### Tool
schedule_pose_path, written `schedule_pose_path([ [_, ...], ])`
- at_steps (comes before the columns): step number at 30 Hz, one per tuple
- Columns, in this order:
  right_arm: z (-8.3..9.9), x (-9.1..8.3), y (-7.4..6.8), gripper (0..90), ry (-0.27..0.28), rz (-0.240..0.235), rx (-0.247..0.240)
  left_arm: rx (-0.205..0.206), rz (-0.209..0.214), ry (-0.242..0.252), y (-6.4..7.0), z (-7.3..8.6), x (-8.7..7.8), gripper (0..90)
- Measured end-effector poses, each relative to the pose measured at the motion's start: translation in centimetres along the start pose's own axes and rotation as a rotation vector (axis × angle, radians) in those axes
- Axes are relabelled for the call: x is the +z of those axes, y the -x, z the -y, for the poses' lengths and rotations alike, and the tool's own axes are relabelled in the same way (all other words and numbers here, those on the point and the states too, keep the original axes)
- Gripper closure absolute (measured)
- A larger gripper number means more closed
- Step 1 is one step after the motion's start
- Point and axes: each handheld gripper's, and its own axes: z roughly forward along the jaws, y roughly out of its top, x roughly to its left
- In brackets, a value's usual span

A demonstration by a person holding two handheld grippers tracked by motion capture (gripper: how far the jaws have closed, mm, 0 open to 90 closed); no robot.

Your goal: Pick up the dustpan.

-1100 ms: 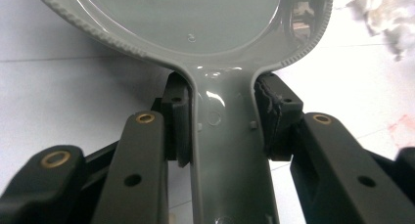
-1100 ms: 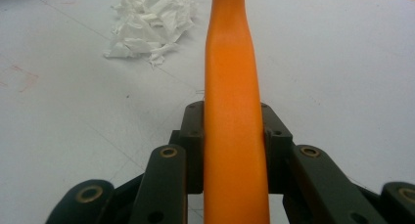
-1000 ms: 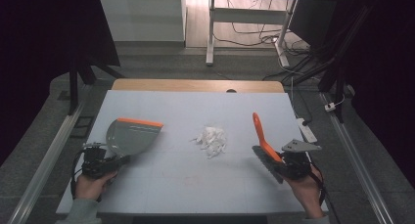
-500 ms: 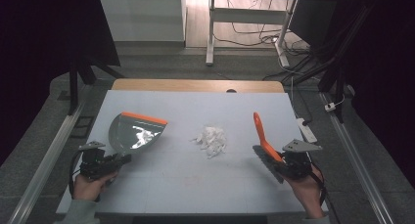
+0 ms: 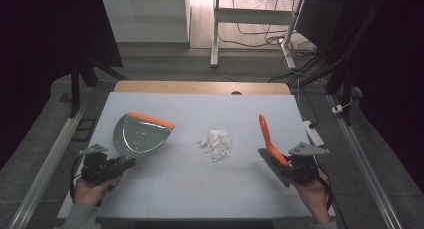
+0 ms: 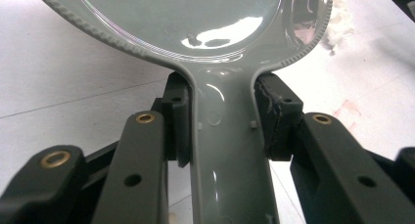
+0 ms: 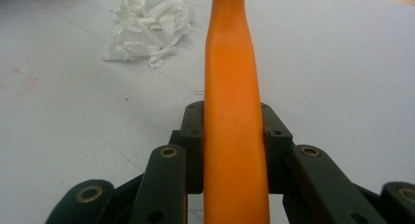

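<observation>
A grey dustpan [image 5: 137, 135] with an orange front lip is tilted up at the left of the white table [image 5: 190, 189]. My left gripper [image 5: 125, 163] is shut on its handle [image 6: 230, 150], one pad on each side. A brush with an orange handle [image 5: 266, 133] and dark bristles stands at the right. My right gripper [image 5: 289, 165] is shut on that orange handle [image 7: 235, 131]. A heap of white paper scraps [image 5: 216, 143] lies on the table between the two tools, and the same heap [image 7: 151, 26] lies ahead and left in the right gripper view.
A wooden strip [image 5: 200, 87] runs along the table's far edge. Metal rails [image 5: 45, 169] flank both sides. A power strip [image 5: 312, 133] lies off the right edge. Faint red marks [image 7: 19, 82] stain the table top.
The dustpan has tipped up onto its handle end, so its shiny inside now faces the camera, and my left hand has drawn back slightly. The brush has barely moved.
</observation>
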Motion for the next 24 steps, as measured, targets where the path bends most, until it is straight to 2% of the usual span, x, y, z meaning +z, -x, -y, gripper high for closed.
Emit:
schedule_pose_path([
  [11,-0.1,-0.1,-0.1,69.7,0.011,0.004,-0.002,0.070,0.038,0.001,1.0,-0.2,-0.1,61.5],
  [24,-0.1,-0.1,-0.1,69.7,0.010,0.002,-0.003,0.159,0.083,-0.049,2.4,-0.4,0.6,61.4],
])
